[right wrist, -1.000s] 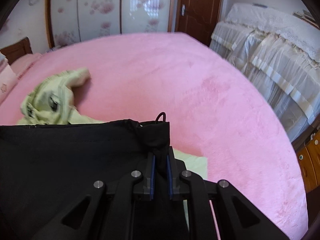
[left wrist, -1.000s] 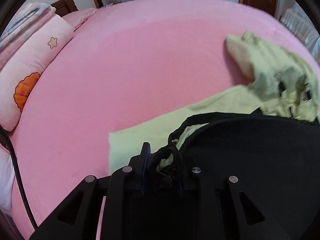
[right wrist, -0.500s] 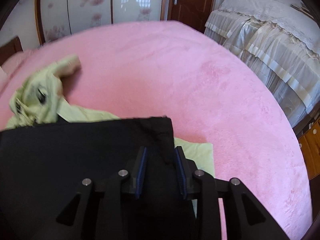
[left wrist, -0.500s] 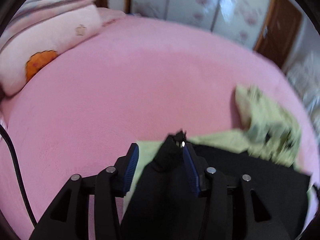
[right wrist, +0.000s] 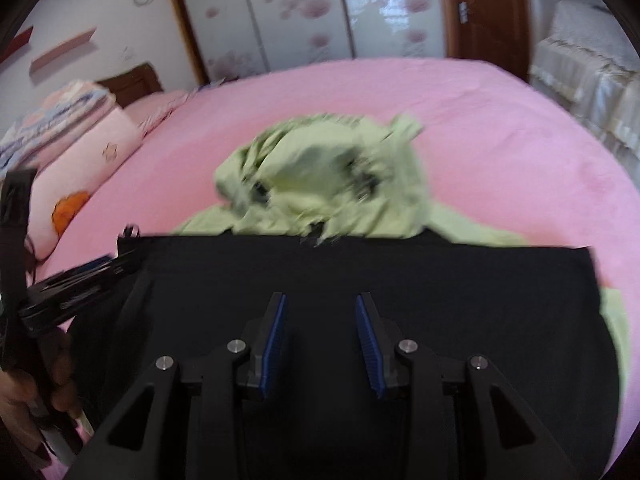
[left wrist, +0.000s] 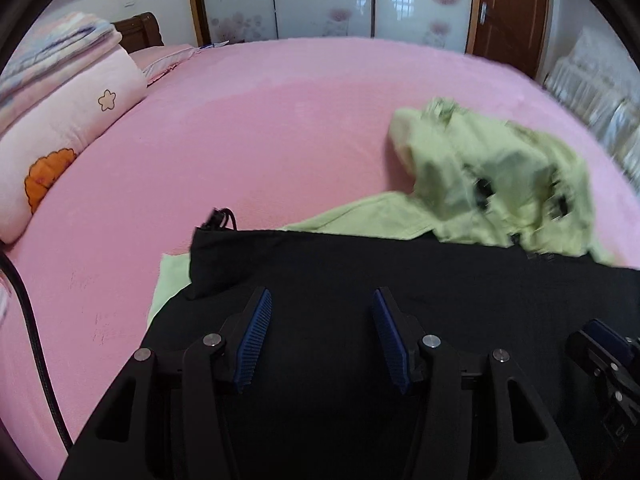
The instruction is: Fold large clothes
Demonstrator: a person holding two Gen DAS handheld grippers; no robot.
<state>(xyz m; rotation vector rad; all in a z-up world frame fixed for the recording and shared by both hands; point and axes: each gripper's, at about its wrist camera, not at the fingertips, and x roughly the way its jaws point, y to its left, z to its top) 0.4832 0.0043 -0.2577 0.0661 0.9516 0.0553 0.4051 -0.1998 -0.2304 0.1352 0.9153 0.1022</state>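
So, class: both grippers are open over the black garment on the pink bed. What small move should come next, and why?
Probably re-grip: the left gripper and right gripper have just opened and hold nothing, while the black garment lies flat across the green garment.

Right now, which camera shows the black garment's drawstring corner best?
The left wrist view: the black garment is sharp there and its drawstring corner lies in plain sight on the pink bedspread, clear of the open tongs. The right wrist view is motion-blurred, with that corner small at the left, beside the other gripper.

Black garment point(left wrist: 400, 272), pale-green clothing point(left wrist: 500, 184), pink bedcover point(left wrist: 260, 128).
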